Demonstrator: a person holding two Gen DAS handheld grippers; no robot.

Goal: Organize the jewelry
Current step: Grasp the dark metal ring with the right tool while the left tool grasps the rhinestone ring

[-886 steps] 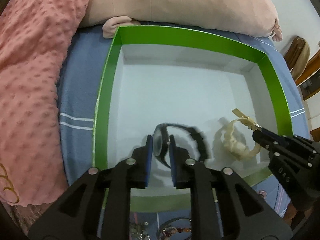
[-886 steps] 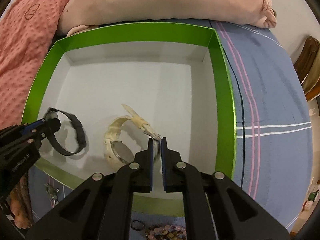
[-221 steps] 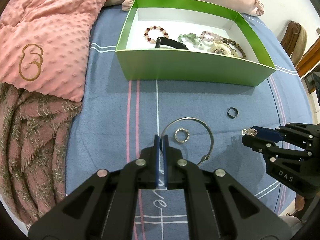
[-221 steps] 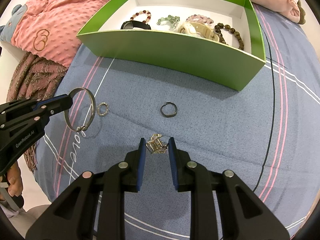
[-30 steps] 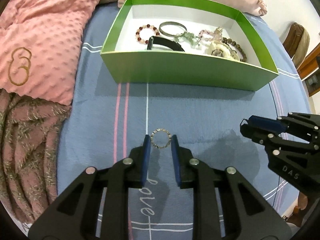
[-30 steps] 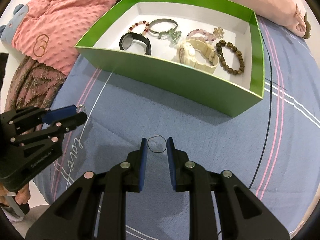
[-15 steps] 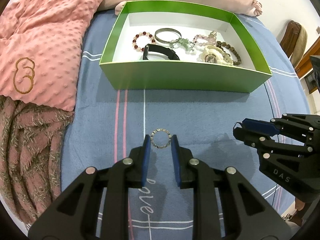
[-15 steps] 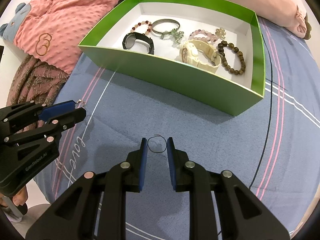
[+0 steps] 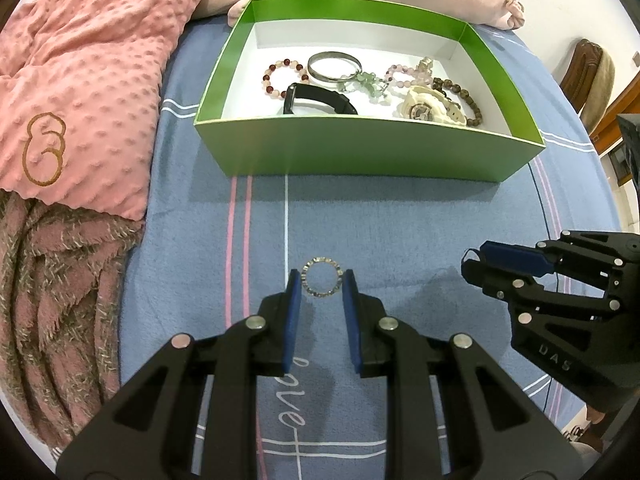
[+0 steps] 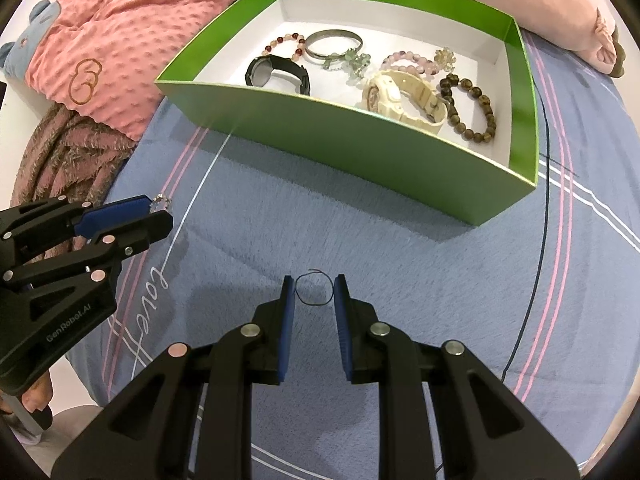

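My left gripper (image 9: 320,286) jaws pinch sparkly ring (image 9: 321,283); green box (image 9: 360,152) at 12 o'clock. Only right view shows right gripper (image 10: 314,292) clamping thin dark ring (image 10: 314,291), seemingly off bed (image 10: 360,240).

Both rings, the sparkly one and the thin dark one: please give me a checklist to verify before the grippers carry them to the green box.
1. Sparkly ring pinched by left gripper: ok, it sits between the blue pads.
2. Thin dark ring pinched by right gripper: ok, it spans both pads.
3. Rings lifted off the blue bedspread: cannot tell.
4. Path to the green box: ok, nothing lies between.
5. Free floor in the box: ok, bare white behind the silver bangle and at the far right corner.
6. Grippers apart from each other: ok.
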